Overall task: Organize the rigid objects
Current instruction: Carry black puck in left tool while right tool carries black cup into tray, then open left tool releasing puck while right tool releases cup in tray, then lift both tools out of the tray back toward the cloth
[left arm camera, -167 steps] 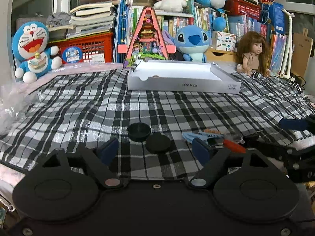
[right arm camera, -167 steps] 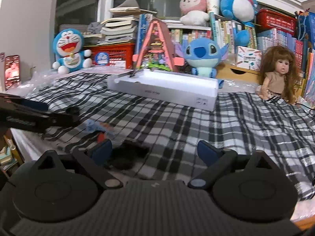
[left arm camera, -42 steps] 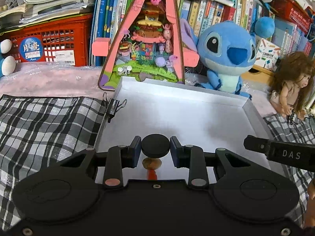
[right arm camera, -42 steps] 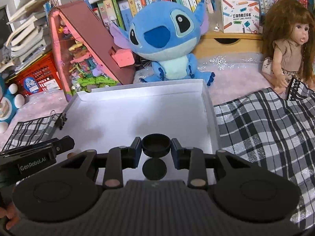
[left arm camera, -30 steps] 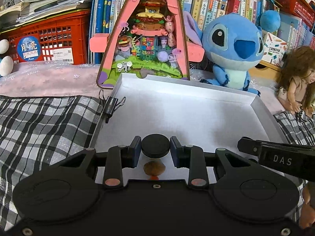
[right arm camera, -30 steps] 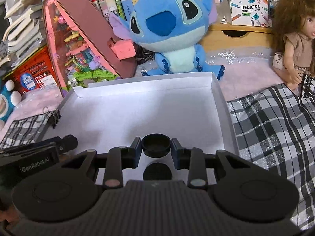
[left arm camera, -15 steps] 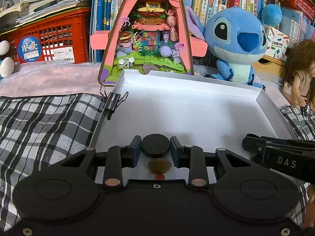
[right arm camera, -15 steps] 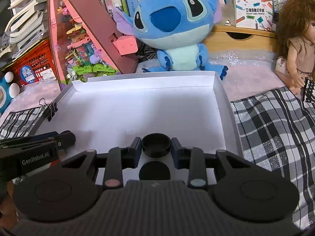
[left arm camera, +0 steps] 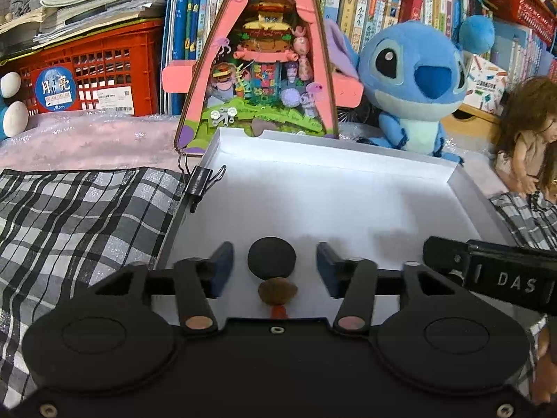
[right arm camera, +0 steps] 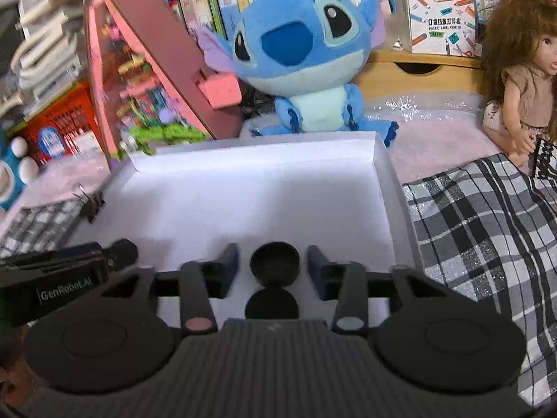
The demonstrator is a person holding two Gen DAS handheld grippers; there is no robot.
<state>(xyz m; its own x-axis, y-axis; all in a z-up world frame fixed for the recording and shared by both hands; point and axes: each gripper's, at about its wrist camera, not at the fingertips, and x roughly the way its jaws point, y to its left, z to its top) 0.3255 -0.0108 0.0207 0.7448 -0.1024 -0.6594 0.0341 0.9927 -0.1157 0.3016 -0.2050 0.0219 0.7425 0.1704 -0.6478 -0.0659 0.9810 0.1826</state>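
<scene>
Black lid (left arm camera: 272, 258) and cup (right arm camera: 275, 264) sit free between both grippers' just-opened jaws; brown object (left arm camera: 277, 291) half hidden.

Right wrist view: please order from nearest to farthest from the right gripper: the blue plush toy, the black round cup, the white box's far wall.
1. Black round cup: between the open fingers of the right gripper, untouched, jaws just opened.
2. Far wall of the white box: straight ahead.
3. Blue plush toy: behind that wall.
</scene>
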